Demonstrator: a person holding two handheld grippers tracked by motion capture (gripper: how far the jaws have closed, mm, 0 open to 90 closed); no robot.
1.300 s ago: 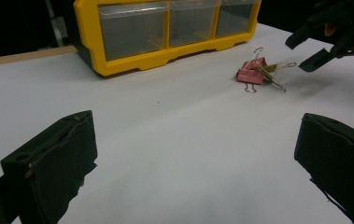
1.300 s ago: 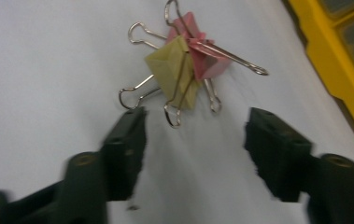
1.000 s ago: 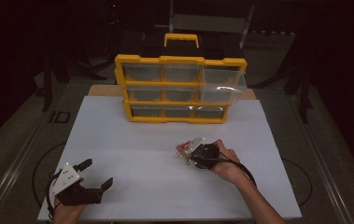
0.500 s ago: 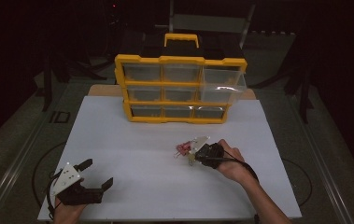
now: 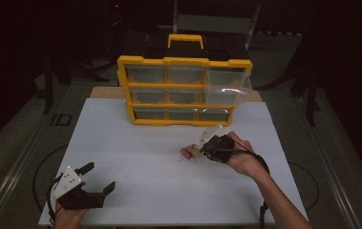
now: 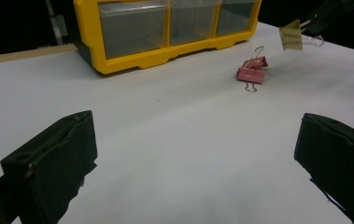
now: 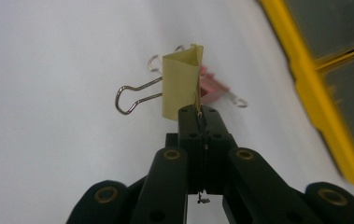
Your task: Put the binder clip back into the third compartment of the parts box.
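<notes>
The right tool [image 7: 198,112] is clamped tight on a yellow binder clip [image 7: 180,86], pinching it by one of its wire handles so the folded body stands just past the tips and the second wire loop sticks out to the side. In the high view this tool [image 5: 198,150] hangs slightly above the white bench [image 5: 135,143], its nose pointing left toward a pink binder clip [image 5: 186,153] lying directly beneath and beside the yellow one. The left tool [image 5: 95,179] rests near the front left corner of the bench, jaws spread wide with nothing between them, well apart from both clips.

The relation that matters next: the yellow organizer [image 5: 183,90] stands at the back of the bench, beyond and slightly left of the right tool, and its top right drawer [image 5: 226,86] is pulled out and open on the right hand's side. So the right hand is much the nearer one, and the clip would probably travel up and forward to that drawer. The clip's long axis runs roughly crosswise to the jaws.

The left tool view shows what the high view blurs: the yellow clip [image 6: 291,35] is clear of the surface, while the pink clip [image 6: 253,72] lies flat with its wire arms out. The right tool view alone shows exactly where the grip sits.
</notes>
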